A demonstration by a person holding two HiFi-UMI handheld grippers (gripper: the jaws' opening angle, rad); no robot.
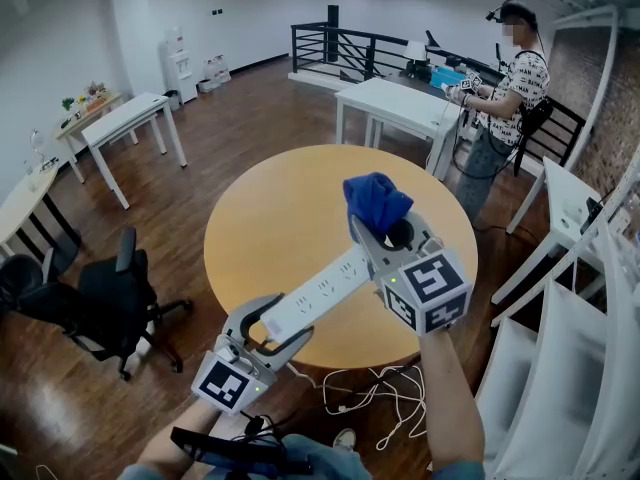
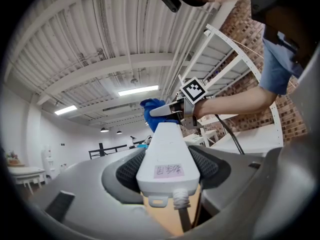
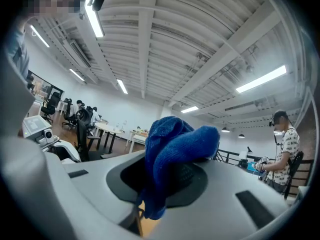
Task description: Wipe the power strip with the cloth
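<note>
Above the round wooden table (image 1: 280, 218) I hold a long white power strip (image 1: 318, 294) level, its cord end clamped in my left gripper (image 1: 272, 326). In the left gripper view the strip (image 2: 167, 156) runs away between the two dark pads, a small label on its near end. My right gripper (image 1: 385, 230) is shut on a bunched blue cloth (image 1: 375, 201), which hangs over the strip's far end. In the right gripper view the cloth (image 3: 175, 156) fills the gap between the jaws. From the left gripper view the cloth (image 2: 152, 113) and right gripper (image 2: 175, 111) sit just past the strip's tip.
The strip's white cord (image 1: 380, 393) trails to the floor by my feet. A black office chair (image 1: 105, 303) stands left of the table. White tables (image 1: 400, 103) and white shelving (image 1: 570, 298) stand behind and to the right. Another person (image 1: 505, 93) works at the far table.
</note>
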